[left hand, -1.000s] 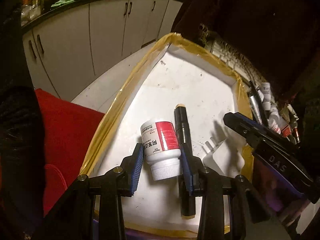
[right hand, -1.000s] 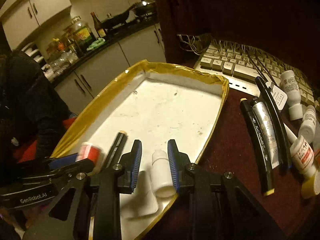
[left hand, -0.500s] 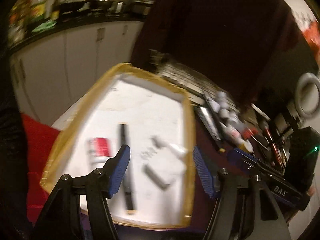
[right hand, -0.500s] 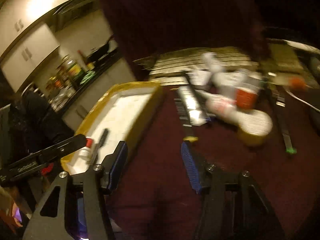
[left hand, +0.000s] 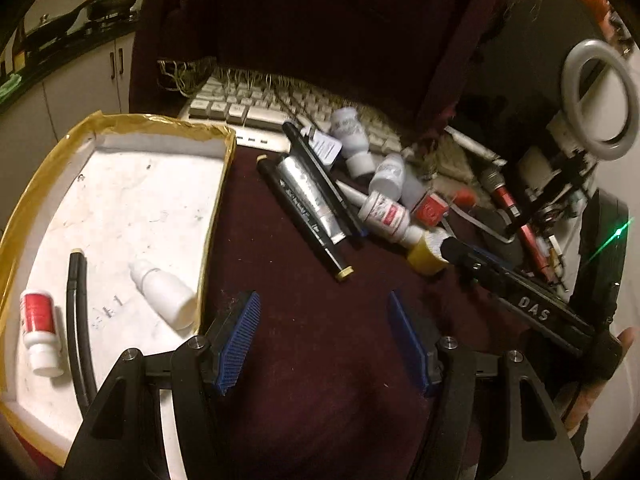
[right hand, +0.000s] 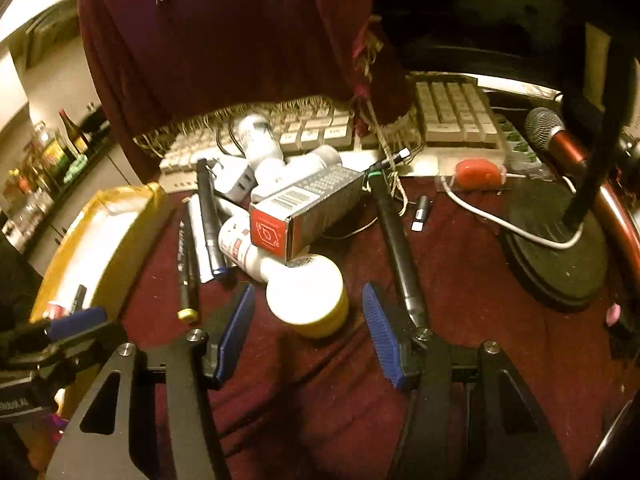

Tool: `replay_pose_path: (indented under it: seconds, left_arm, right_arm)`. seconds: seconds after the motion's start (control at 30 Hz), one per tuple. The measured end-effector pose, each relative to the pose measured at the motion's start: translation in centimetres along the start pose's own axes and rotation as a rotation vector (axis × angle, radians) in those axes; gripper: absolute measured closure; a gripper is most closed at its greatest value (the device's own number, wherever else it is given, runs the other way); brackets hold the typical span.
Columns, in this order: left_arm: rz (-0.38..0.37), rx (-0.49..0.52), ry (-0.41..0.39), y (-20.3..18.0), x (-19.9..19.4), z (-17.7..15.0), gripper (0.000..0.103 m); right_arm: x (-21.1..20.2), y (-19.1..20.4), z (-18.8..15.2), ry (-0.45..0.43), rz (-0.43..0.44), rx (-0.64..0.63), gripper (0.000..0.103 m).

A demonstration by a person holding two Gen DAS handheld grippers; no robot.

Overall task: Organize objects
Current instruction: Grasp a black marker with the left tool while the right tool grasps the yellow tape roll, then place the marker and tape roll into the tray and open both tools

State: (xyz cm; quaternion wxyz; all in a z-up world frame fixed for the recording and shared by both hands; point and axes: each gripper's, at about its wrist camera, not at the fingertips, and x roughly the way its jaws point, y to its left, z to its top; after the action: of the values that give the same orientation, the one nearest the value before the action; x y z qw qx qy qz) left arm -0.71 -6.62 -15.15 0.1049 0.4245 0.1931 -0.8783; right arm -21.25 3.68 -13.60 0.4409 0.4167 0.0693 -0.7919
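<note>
Tray, gold-taped rim, white floor, sits at the left end of the maroon surface. Inside: white dropper bottle against the right wall, nozzle pointing up-left; black pen left of it, long axis running toward the tray's far wall; red-label bottle left again, cap nearest the camera. Right of the tray, a bare strip of cloth, then the pile: marker, silver tube, bottles, red box, tape roll, keyboard behind. Left claw spread over bare cloth beside the tray, empty. Right claw wide, jaws easing inward, tape roll just ahead, untouched.
</note>
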Motion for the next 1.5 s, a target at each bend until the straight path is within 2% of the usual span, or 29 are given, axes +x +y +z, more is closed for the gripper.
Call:
replay_pose_path:
  seconds: [0.03, 0.1, 0.17, 0.3, 0.33, 0.37, 0.4, 0.47, 0.57, 0.7, 0.77, 0.83, 0.87, 0.9, 1.0, 1.07, 1.1, 1.13, 1.17, 1.27, 1.37, 1.43, 1.5]
  left_arm:
    - [0.015, 0.002, 0.011, -0.1, 0.4, 0.2, 0.043]
    - [0.037, -0.008, 0.026, -0.4, 1.6, 0.8, 0.043]
    - [0.043, -0.011, 0.045, -0.6, 2.5, 1.3, 0.043]
    - [0.111, -0.023, 0.085, -1.1, 5.4, 2.4, 0.044]
    - [0.134, -0.003, 0.076, -1.5, 5.9, 2.5, 0.050]
    - [0.149, 0.003, 0.083, -1.7, 6.3, 2.5, 0.065]
    - [0.151, 0.006, 0.103, -1.7, 6.9, 2.5, 0.069]
    - [0.199, 0.027, 0.082, -1.8, 6.9, 2.4, 0.085]
    - [0.224, 0.050, 0.101, -1.7, 6.2, 1.8, 0.087]
    - [0.185, 0.053, 0.118, -1.9, 3.4, -0.4, 0.088]
    - [0.164, 0.060, 0.162, -2.8, 3.5, -1.1, 0.088]
    - [0.186, 0.071, 0.199, -4.0, 4.2, -1.2, 0.083]
    - [0.203, 0.070, 0.204, -4.4, 4.6, -0.9, 0.076]
    - [0.228, 0.063, 0.199, -4.8, 5.0, -0.5, 0.075]
    - [0.276, 0.057, 0.127, -5.5, 5.7, 0.8, 0.075]
    - [0.337, 0.060, 0.137, -5.6, 7.1, 1.1, 0.075]
    - [0.341, 0.030, 0.111, -5.2, 7.1, 1.2, 0.076]
    - [0.350, 0.008, 0.117, -5.0, 7.1, 1.2, 0.083]
    - [0.346, 0.002, 0.116, -4.8, 6.9, 1.2, 0.090]
    - [0.343, 0.042, 0.133, -4.5, 5.9, 0.1, 0.091]
    - [0.244, 0.019, 0.124, -3.2, 3.5, -1.0, 0.091]
    - [0.179, -0.009, 0.093, -2.6, 1.8, -1.2, 0.091]
    - [0.096, -0.039, 0.070, -1.5, 0.2, -1.0, 0.091]
  right_arm:
    - [0.3, -0.2, -0.1, -0.003, -0.001, 0.005, 0.057]
    - [0.7, -0.7, -0.3, 0.006, 0.014, 0.026, 0.062]
    - [0.6, -1.0, -0.4, 0.001, 0.024, 0.045, 0.063]
    - [0.8, -0.7, -0.5, 0.000, 0.015, 0.036, 0.063]
    - [0.8, -0.8, -0.5, -0.001, 0.017, 0.040, 0.063]
    - [0.8, -0.8, -0.5, 0.000, 0.019, 0.045, 0.063]
    - [0.7, -0.9, -0.5, 0.000, 0.022, 0.054, 0.063]
    - [0.5, -1.2, -0.7, 0.000, 0.031, 0.086, 0.063]
    - [0.5, -1.4, -0.8, 0.003, 0.042, 0.113, 0.063]
    - [0.6, -1.9, -0.6, 0.012, 0.060, 0.148, 0.062]
    - [0.9, -1.6, -0.5, 0.019, 0.049, 0.143, 0.061]
    - [0.9, -1.4, -0.7, 0.011, 0.037, 0.134, 0.061]
    - [0.9, -1.3, -0.8, 0.010, 0.033, 0.129, 0.061]
    - [0.9, -1.4, -0.8, 0.010, 0.037, 0.132, 0.061]
    - [0.9, -1.7, -0.7, 0.014, 0.050, 0.146, 0.061]
    - [0.9, -1.5, -0.7, 0.017, 0.043, 0.135, 0.061]
    - [0.8, -1.4, -0.7, 0.018, 0.045, 0.129, 0.061]
    - [0.7, -1.4, -0.7, 0.019, 0.051, 0.125, 0.062]
    - [0.5, -1.5, -0.8, 0.019, 0.064, 0.124, 0.062]
    - [-0.1, -1.5, -1.4, 0.025, 0.094, 0.090, 0.062]
    - [-1.0, -1.3, -2.4, 0.032, 0.117, 0.103, 0.063]
    - [-1.9, -1.0, -3.0, 0.038, 0.167, 0.146, 0.063]
    - [-3.5, 0.4, -3.4, 0.007, 0.206, 0.132, 0.063]
